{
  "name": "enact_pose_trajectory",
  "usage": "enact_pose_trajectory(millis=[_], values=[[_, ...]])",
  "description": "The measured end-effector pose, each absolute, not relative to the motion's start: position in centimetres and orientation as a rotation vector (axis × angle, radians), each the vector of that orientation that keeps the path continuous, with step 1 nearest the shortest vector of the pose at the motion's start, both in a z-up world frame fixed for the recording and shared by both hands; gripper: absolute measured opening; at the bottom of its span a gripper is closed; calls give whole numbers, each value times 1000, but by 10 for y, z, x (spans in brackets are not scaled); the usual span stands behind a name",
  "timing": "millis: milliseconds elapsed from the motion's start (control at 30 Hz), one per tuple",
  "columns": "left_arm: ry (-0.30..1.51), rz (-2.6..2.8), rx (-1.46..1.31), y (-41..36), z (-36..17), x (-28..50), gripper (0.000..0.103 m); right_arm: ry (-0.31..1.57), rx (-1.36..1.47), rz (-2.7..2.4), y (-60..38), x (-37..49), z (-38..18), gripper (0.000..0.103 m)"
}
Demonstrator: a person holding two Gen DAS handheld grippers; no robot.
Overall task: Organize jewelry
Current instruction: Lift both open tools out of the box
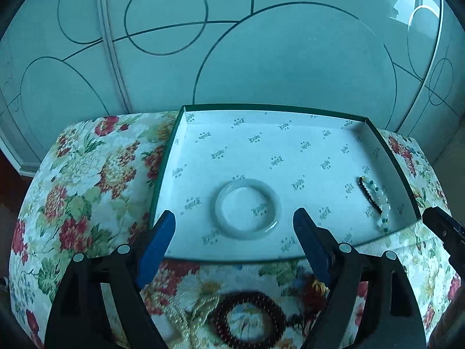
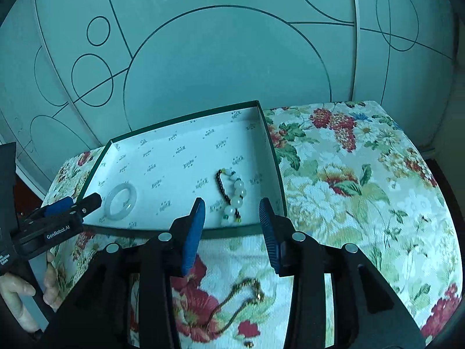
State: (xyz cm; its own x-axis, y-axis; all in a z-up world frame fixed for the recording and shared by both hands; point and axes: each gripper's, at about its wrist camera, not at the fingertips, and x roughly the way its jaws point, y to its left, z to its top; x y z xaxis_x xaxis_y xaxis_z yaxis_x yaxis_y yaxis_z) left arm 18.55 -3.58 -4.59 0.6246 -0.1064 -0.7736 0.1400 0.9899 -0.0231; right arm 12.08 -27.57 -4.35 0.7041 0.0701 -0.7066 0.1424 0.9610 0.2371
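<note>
A shallow green-edged box (image 1: 386, 142) (image 2: 273, 148) with white printed lining sits on the floral cloth. A pale jade bangle (image 1: 247, 208) (image 2: 121, 201) lies in it near the front. A bead bracelet of white and black beads (image 1: 375, 200) (image 2: 232, 196) lies at its right side. My left gripper (image 1: 234, 225) is open and empty, above the box's front edge near the bangle. My right gripper (image 2: 232, 213) is open and empty, just before the bead bracelet. A dark red bead bracelet (image 1: 250, 317) and a pale chain (image 1: 186, 314) lie on the cloth below the left gripper. A gold chain (image 2: 241, 299) lies below the right gripper.
The floral-covered surface (image 2: 363, 192) extends right of the box and left of it (image 1: 81, 180). A frosted glass wall with circle lines (image 1: 261, 43) stands behind. The right gripper shows at the left wrist view's right edge (image 1: 444, 226); the left gripper shows at the right wrist view's left (image 2: 58, 218).
</note>
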Motion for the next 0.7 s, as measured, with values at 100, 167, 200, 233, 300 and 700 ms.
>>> enact_pose_trajectory(millis=[100, 167, 200, 233, 300, 700], values=[[887, -127, 46, -22, -46, 157, 82, 811, 292, -36, -267, 92, -47, 39], [895, -113, 55, -15, -50, 137, 82, 828, 291, -31, -260, 75, -50, 39], [900, -108, 57, -10, -52, 128, 82, 837, 288, -25, -255, 67, -52, 39], [909, -101, 54, -6, -55, 118, 82, 847, 283, -24, -251, 59, -54, 39], [931, -95, 36, 3, -60, 103, 82, 863, 280, -16, -243, 44, -57, 39], [993, -71, -16, 36, -81, 42, 82, 925, 229, 28, -197, -9, -67, 39]])
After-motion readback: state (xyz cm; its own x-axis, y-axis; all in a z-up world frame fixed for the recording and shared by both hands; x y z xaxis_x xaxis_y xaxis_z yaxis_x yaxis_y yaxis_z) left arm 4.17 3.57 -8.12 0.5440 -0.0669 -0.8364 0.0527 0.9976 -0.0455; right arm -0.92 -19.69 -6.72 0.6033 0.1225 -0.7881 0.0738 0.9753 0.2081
